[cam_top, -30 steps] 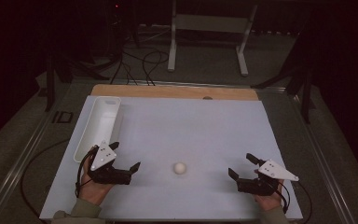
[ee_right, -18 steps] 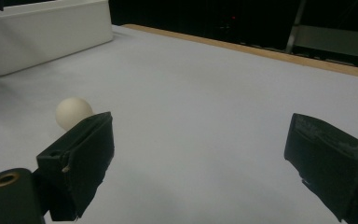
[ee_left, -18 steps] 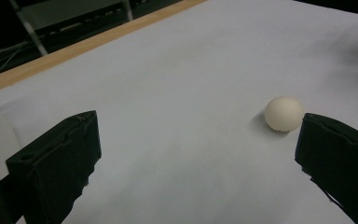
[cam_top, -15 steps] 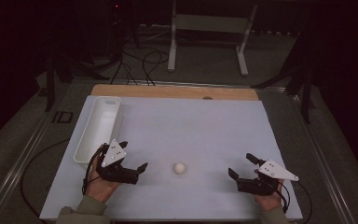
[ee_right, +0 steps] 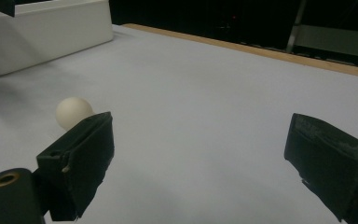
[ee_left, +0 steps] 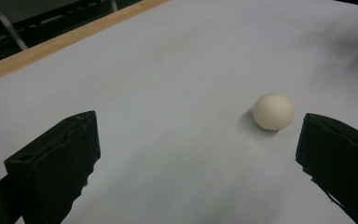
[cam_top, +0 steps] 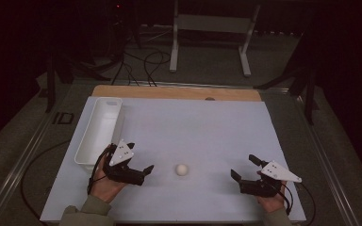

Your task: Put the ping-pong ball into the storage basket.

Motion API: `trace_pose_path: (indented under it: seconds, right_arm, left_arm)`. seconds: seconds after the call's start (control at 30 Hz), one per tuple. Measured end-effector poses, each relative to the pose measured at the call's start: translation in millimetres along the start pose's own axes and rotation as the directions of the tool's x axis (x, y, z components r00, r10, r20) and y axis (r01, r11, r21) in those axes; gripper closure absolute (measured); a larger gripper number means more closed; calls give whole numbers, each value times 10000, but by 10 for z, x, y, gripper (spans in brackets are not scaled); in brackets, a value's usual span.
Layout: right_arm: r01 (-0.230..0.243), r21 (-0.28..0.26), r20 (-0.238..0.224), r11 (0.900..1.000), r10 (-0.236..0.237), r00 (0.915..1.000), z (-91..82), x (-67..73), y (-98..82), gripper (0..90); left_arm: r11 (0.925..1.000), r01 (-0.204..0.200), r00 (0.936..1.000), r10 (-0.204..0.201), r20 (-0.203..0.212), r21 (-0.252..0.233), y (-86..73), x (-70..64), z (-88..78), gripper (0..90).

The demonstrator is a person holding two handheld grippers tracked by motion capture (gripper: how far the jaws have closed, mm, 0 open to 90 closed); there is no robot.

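High view: a small cream-white round ball (cam_top: 182,170) lies on the pale table sheet (cam_top: 193,127) between the left gripper (cam_top: 139,165) and right gripper (cam_top: 245,168), near a white plastic tray (cam_top: 99,129).

Left gripper view: jaws apart, ball just ahead; the reach seems underway, and next it needs centring, then closing.

Right gripper view: jaws apart, idle.

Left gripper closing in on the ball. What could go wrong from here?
1. The ball is round and lies free on the smooth sheet; in the left gripper view it sits close to one jaw, off-centre, so a jaw may nudge it and send it rolling before the left gripper closes.
2. The white bin stands just behind the left hand; a swing back could bump it.
3. If it rolls, the open right gripper lies in its way.
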State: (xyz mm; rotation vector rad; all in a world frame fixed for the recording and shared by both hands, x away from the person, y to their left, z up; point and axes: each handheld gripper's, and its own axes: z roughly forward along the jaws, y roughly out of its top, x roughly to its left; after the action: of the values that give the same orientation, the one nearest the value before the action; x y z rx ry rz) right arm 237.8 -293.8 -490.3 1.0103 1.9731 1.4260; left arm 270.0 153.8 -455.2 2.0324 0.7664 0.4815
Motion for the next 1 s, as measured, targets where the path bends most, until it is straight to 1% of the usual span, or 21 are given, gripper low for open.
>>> trace_pose_path:
  seconds: [0.37,0.73,0.83,1.0]
  right_arm:
    - [-12,14,-8,10000,12,10000,2,1,0,79]
    - [-21,15,-19,10000,21,10000,6,2,0,79]
    - [-30,22,-23,10000,30,10000,7,0,0,79]
    - [-27,25,-25,10000,27,10000,10,-2,-1,79]
  left_arm:
    - [9999,-44,9998,43,193,96,33,-27,70,1]
    - [9989,-148,9991,130,397,452,45,-32,159,1]
    - [9988,-126,9988,104,478,476,46,-34,182,1]
    - [9981,-200,9982,166,578,583,50,-39,210,1]
